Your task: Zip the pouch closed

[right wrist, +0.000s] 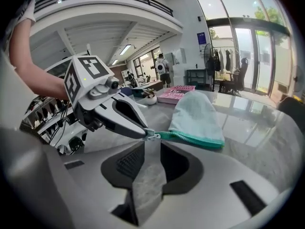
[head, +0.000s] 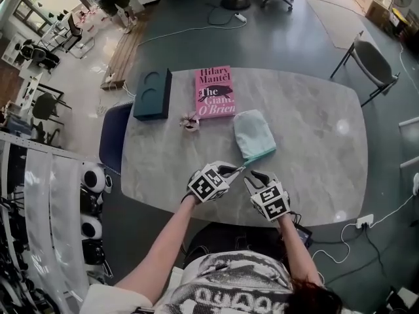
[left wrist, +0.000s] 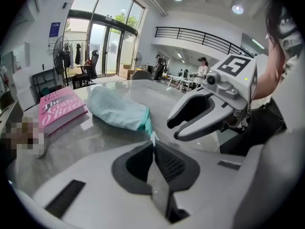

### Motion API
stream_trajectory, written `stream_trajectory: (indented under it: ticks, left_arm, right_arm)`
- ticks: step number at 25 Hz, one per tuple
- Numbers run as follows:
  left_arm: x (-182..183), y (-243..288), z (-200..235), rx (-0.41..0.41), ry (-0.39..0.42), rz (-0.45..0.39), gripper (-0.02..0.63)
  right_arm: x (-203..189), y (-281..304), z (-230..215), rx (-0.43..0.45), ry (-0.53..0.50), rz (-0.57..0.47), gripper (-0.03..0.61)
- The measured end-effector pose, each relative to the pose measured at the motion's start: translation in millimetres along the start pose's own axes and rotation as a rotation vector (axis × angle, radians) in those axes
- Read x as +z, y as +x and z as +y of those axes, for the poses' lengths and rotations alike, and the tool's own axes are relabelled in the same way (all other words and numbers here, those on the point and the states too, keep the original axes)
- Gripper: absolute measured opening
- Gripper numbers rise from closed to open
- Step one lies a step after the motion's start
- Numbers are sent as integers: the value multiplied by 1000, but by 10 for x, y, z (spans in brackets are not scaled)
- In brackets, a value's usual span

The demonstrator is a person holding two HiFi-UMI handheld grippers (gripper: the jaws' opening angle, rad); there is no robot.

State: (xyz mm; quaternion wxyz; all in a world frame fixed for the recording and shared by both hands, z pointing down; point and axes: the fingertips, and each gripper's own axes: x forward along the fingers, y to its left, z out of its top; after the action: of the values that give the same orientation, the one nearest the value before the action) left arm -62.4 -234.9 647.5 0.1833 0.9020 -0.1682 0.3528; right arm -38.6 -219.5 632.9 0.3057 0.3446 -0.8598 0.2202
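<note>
A soft, pale-green fabric pouch (head: 254, 135) lies on the grey marbled table (head: 321, 156), its zipper pull (right wrist: 151, 136) pinched between the left gripper's (head: 239, 169) closed jaws. The right gripper (head: 253, 175) gapes wide, empty, just beside it.

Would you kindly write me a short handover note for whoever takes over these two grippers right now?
Left gripper: jaws shut on the zip pull at the pouch's near corner.
Right gripper: jaws open, empty, just short of that pull.
Pouch: lies on the table, with the teal zip along its near edge.
Done: the zip looks joined along the edge that shows, though not for certain.
Left: check the far end, finish the pull if needed, let go.
</note>
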Motion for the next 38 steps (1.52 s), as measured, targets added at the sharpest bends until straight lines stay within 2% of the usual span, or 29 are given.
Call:
stream_trajectory:
  ticks: [8,15,19,24,31,38]
  left_arm:
    - [-106,-138,-214,-53,37,-2,20]
    - [-137,-185,-358,-99,87,12,18]
    - [-151,-209,-396,-112,99,21,18]
    - [-181,-234,-399,-112,98,18,17]
    - [-222,-242,-315,-75,109,24,12]
    - [-299,-249,-199,-66,118,45,12]
  right_arm:
    - [-94,139,307,30,-63,37,124]
    - [-167,163,375,3,-34,53,123]
    - [-170,139,349,-25,-21,49,74]
    - [-182,122,293,-57,3,45,17]
    - [-176,123,256,-8,91,32,12]
    - [-191,167,161,-2,100,62,11]
